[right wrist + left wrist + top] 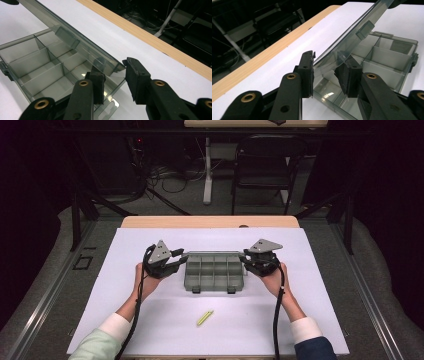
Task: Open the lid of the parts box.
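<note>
both jaws gripping box lid (352, 32)

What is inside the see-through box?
The box has white dividers making little compartments, and the ones in sight look empty. The raised lid and the gripper jaws hide some corners.

I see the grey translucent plastic compartment box (213, 272) centred on the white-covered worktop (150, 320). My left hand-held gripper (181, 259) meets its left end, my right hand-held gripper (246, 258) its right end. A yellow-green marker pen (205, 318) lies nearer me, well apart.
</note>
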Tool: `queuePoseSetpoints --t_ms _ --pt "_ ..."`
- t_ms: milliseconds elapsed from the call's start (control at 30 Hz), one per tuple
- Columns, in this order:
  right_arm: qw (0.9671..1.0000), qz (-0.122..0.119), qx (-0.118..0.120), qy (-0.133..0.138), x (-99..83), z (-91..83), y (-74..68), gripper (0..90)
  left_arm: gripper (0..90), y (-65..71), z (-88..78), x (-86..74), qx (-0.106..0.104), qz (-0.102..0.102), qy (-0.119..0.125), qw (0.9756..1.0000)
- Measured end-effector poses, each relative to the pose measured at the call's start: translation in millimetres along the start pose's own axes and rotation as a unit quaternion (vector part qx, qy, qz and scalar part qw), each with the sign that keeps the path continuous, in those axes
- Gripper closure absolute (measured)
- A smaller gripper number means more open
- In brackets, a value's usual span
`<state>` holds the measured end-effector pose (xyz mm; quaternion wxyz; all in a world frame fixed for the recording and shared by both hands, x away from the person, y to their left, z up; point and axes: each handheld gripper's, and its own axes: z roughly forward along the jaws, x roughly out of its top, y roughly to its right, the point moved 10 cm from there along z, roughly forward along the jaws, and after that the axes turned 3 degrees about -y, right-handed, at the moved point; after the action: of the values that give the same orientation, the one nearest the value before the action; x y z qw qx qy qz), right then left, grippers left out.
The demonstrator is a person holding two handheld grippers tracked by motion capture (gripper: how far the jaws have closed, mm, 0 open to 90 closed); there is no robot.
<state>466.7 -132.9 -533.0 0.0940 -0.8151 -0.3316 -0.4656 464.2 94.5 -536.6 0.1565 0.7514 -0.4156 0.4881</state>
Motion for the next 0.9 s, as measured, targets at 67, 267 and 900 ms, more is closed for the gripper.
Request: queuePoseSetpoints --t_ms 67,267,900 --pt "1.0 -0.001 0.001 -0.004 -1.2 1.2 0.2 66.9 66.3 -0.6 1.0 -0.3 -0.001 -0.001 0.0 1.0" --pt "1.0 0.003 0.005 -0.004 -0.5 2.4 1.0 67.7 69.1 -4.7 1.9 0.4 -0.004 -0.005 0.002 1.0" --pt "0.9998 0.013 0.007 -0.016 4.9 10.3 8.9 70.2 72.5 -15.4 6.7 5.8 -0.012 -0.016 -0.008 0.9998"
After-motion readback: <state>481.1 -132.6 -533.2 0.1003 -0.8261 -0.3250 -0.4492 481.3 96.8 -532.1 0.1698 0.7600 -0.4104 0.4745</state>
